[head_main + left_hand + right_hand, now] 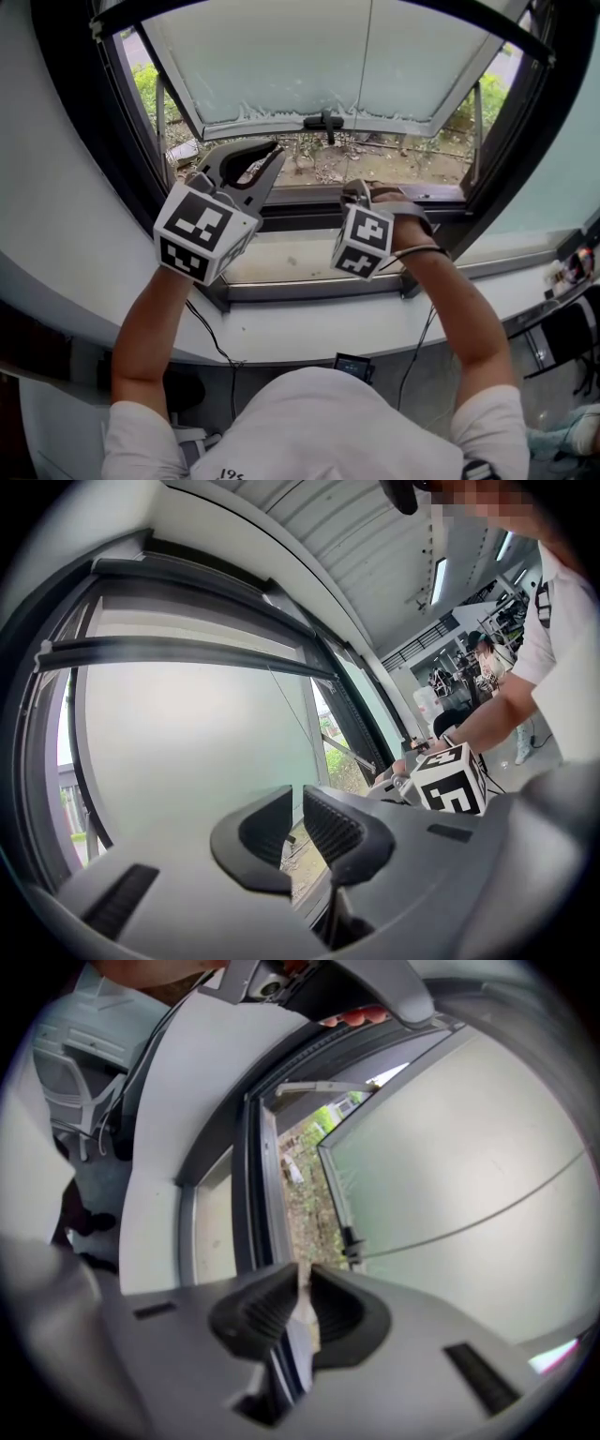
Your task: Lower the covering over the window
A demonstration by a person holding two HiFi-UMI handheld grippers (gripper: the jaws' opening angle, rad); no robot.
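A dark bottom rail of the window covering (187, 652) runs across the top of the window. A thin pull cord (367, 56) hangs from it down the middle of the frosted pane. My right gripper (357, 193) is low over the window frame, shut on a pale tab (304, 1302) at the cord's end; in the right gripper view the cord (487, 1218) crosses the glass. My left gripper (270, 157) is held up to the left of it. Its jaws are shut with nothing between them, and the left gripper view looks level at the pane.
The frosted sash (281, 66) is tilted outward, with a black handle (324, 122) on its lower edge. Ground and plants show below it. A pale sill (281, 258) lies under my hands. Small items sit at the right on the ledge (572, 267). Another person (483, 653) stands far off.
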